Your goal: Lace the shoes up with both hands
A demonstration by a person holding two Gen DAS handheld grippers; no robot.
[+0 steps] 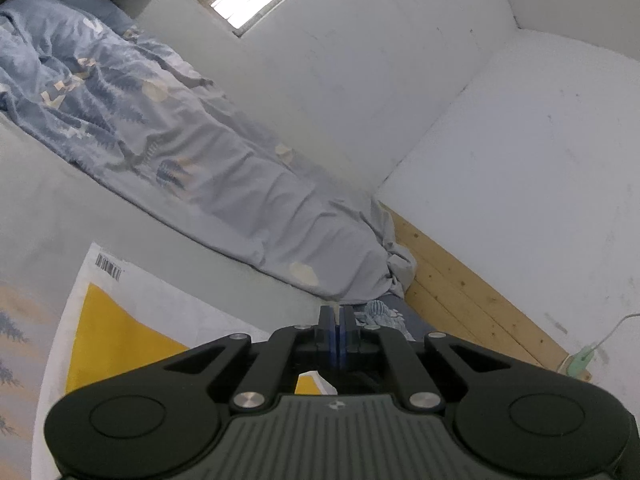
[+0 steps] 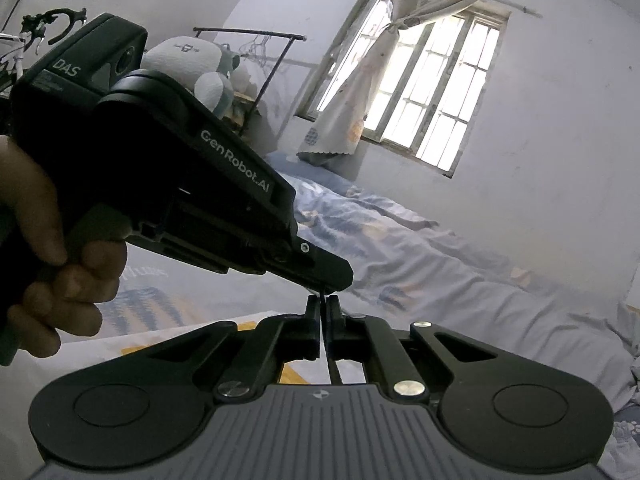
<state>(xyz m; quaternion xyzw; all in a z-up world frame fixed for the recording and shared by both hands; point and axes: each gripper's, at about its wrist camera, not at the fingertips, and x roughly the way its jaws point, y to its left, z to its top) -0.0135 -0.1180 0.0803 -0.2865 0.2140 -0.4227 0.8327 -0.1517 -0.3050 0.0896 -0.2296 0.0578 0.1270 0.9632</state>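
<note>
Shoelace [image 2: 327, 360] at the point of transfer between two hand-held tools. The lace shows only as a thin dark strand in the right wrist view, rising from under the tool body through the closed fingers of the right gripper [image 2: 323, 308], which pinch it with no gap visible. The shoe itself lies in neither view, so its position and the eyelet being served cannot be told. Just above, the tip of the left gripper [image 2: 327, 278], carried by a hand [image 2: 52, 264] at the frame's left edge, meets the upper end of the strand. Its pads are pressed fully together, yet the left wrist view shows nothing between them, so whether it truly has hold of the lace cannot be told. Beneath both tools lies a yellow-and-white printed sheet [image 1: 112, 320] on the bed, with a rumpled blue duvet [image 2: 440, 264] beyond and a curtained window [image 2: 432, 92] in the far wall. Hazards, as judged from this arrangement: with the two tips nearly touching, very little free lace lies between them, and a release by the right gripper before the left has a sure pinch would probably let the strand drop out of reach. A pull by both at once could slip the thin lace through smooth pads or drag it back out of an eyelet. The tips may also knock together. With the shoe unseen, any tug risks shifting it unnoticed.
</note>
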